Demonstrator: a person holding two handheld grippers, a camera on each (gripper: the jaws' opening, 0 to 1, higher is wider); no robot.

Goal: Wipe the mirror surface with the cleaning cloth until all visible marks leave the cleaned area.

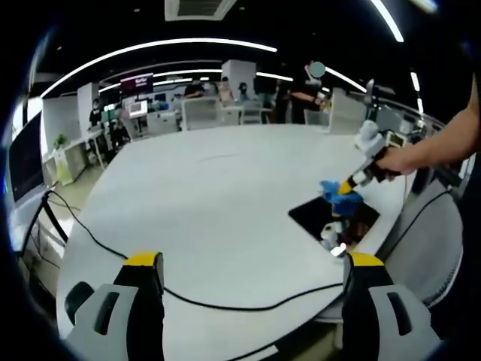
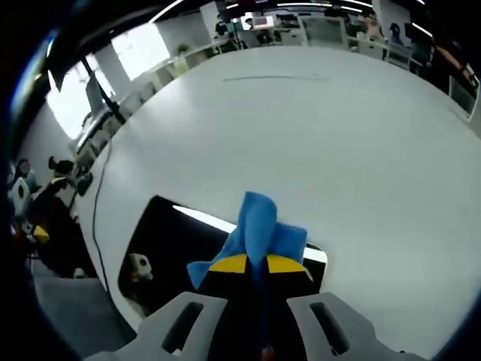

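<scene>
White table, right claw cloth-pinching.

white table | on it: mirror, black cable

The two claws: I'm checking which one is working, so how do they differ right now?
The right claw is shut on the blue cleaning cloth; the left claw is open and holds nothing. The right claw is over the dark mirror; the left is back from it, above the white table. Both have yellow tips.
</scene>
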